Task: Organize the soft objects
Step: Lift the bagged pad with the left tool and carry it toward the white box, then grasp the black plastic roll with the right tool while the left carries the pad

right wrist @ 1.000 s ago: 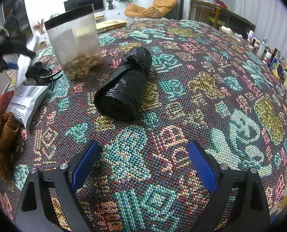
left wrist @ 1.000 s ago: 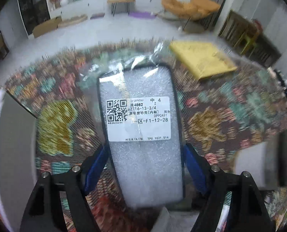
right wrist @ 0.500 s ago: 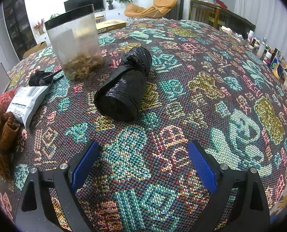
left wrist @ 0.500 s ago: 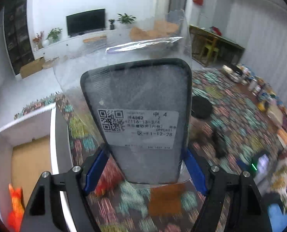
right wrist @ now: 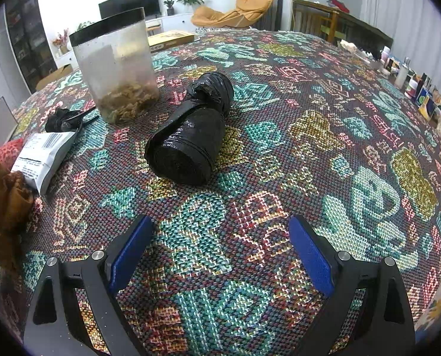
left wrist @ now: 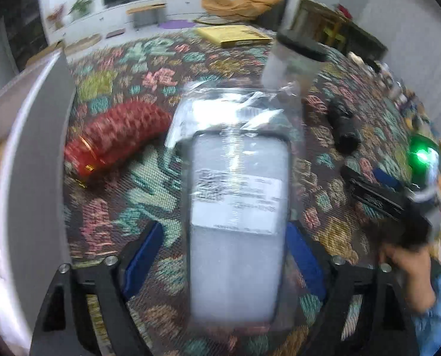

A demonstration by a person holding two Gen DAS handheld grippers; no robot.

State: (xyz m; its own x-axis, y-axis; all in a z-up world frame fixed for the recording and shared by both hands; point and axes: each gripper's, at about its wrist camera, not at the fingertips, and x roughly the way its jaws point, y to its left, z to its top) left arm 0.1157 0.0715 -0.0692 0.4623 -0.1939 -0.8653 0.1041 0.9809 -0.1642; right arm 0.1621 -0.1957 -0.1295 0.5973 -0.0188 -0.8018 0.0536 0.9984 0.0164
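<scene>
Since the earlier frame the left gripper (left wrist: 220, 252) had swung across the room: the white box (left wrist: 39, 160), half a second ago under its left finger, now stood further off along the left edge, and the patterned tablecloth (left wrist: 149, 178) filled the view. Bagged phone case (left wrist: 238, 216), black rim with white foam insert and printed label, lay between the blue pads (left wrist: 142, 255); a gap showed on the left side, the right pad sat just at the case edge. Jaws were opening, so no firm grip. View blurred by motion.

Red honeycomb paper roll (left wrist: 116, 136) lay on the cloth to the left of the case, near the box wall. Clear canister with black lid (left wrist: 297, 62) stood beyond the bag's top edge; yellow envelope (left wrist: 235, 35) lay further back. Black bag roll (left wrist: 343, 124) lay to the right, apart from the case.

Right gripper (right wrist: 220, 252) hung over bare cloth, jaws wide, nothing between them; unchanged from earlier frames. Ahead of it: the black bag roll (right wrist: 190, 136), the canister (right wrist: 116, 65), a white labelled pouch (right wrist: 42, 157) and brown knit fabric (right wrist: 4, 192) at far left
</scene>
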